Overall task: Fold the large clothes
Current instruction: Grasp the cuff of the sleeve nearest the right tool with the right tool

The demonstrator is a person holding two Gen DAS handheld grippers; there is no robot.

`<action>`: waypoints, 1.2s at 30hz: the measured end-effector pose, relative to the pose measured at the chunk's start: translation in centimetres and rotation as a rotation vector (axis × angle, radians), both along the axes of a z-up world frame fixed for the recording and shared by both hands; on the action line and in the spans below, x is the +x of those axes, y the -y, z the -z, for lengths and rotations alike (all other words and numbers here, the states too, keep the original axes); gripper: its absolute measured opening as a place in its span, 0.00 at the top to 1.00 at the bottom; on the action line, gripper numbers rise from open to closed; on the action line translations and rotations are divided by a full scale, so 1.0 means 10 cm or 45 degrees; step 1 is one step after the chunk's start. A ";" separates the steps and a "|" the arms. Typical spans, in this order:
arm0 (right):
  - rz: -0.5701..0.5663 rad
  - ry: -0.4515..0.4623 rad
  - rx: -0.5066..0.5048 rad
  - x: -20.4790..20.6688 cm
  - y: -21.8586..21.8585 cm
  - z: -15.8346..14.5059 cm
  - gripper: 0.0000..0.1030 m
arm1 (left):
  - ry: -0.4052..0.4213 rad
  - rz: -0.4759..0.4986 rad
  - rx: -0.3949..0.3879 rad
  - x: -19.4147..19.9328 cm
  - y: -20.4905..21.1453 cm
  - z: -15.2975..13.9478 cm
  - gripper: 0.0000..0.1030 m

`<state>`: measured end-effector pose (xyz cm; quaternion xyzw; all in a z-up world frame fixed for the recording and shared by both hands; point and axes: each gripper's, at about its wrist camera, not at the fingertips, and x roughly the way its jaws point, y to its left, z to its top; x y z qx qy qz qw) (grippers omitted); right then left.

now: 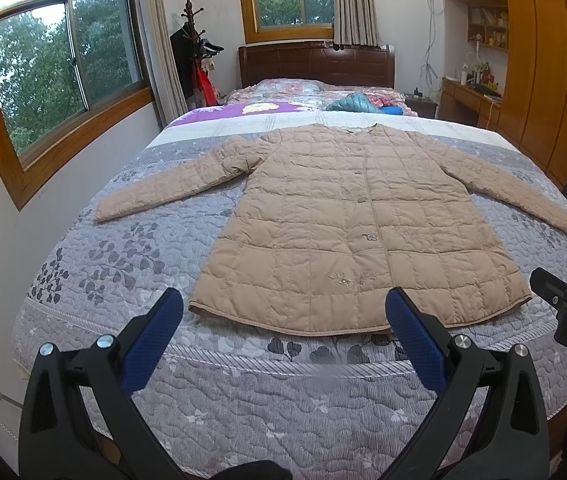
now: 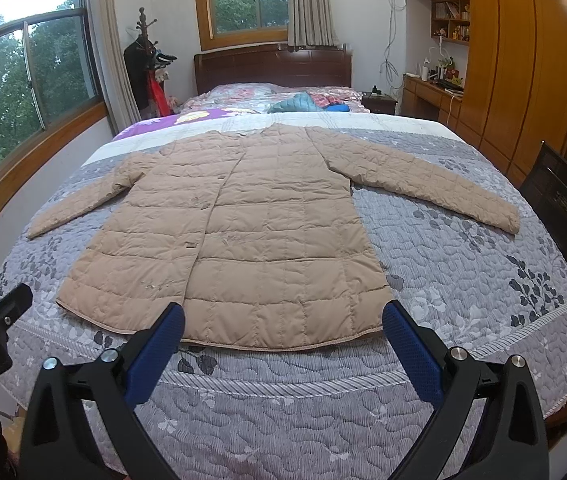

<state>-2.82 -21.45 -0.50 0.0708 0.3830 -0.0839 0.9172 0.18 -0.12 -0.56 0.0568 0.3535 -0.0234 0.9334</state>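
Tan quilted coat (image 1: 347, 224) lies flat, front up, sleeves spread left and right, on the grey bedspread (image 1: 123, 248). Left gripper (image 1: 283, 316) and right gripper (image 2: 283, 320) hover near its hem, jaws wide, empty. Far bedding is indistinct.

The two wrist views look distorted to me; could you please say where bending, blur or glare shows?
Left wrist view: fisheye bows the window frame; a blurred smudge sits on the quilt below the coat. Right wrist view: the wardrobe curves; sky glares white.

Daylit bedroom: wood-framed windows (image 1: 67, 76), dark headboard (image 2: 273, 68), grey quilted bed (image 2: 463, 264), wooden wardrobe (image 1: 539, 80).
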 end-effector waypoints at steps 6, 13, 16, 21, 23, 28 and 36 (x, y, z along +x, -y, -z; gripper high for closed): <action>-0.002 0.006 0.020 0.05 0.07 0.03 0.04 | -0.061 0.046 -0.039 0.13 0.04 0.10 0.03; 0.036 0.038 0.077 0.26 0.57 0.08 0.03 | -0.178 0.109 -0.131 0.44 0.09 0.29 0.03; 0.080 0.049 0.137 0.43 1.05 0.09 0.03 | -0.190 0.118 -0.120 0.68 0.15 0.30 0.03; 0.311 0.038 0.057 0.70 2.01 0.08 0.03 | -0.144 0.158 -0.131 1.20 0.34 0.27 0.03; 0.379 0.023 0.085 0.79 2.42 0.10 0.03 | -0.165 0.218 -0.185 1.48 0.46 0.29 0.03; 0.541 -0.085 0.212 1.02 3.55 0.35 0.04 | -0.207 0.261 -0.119 2.26 0.91 0.40 0.03; 0.691 -0.245 0.331 1.23 4.67 0.95 0.04 | -0.347 0.260 -0.219 3.18 1.35 0.77 0.04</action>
